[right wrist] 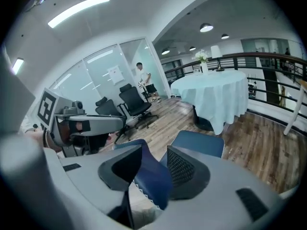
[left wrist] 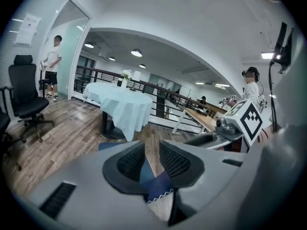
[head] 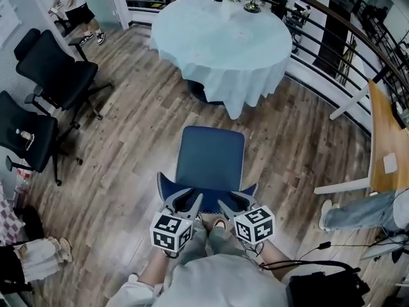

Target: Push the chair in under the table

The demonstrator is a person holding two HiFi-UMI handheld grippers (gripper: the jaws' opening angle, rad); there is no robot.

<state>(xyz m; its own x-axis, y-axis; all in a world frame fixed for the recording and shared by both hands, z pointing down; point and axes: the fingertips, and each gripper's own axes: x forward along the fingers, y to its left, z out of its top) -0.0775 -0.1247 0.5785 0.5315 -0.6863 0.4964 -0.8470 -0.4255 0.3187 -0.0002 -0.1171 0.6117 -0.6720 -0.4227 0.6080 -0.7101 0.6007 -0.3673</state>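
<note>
On your left gripper [head: 188, 199] the fingers stand slightly parted, on your right gripper [head: 233, 201] wider, both loosely astride the back edge of the chair [head: 211, 158], clamping nothing. It sits short of the counter [head: 217, 43]; push unevenly and it could skew sideways.

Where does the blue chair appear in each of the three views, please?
Head view: the blue chair is at the centre, just below the round table.
Left gripper view: the blue chair is low in the centre, mostly hidden; the round table is above and to the left.
Right gripper view: the blue chair is low in the centre; the round table is above it.
Shared landmark: the round table.
</note>
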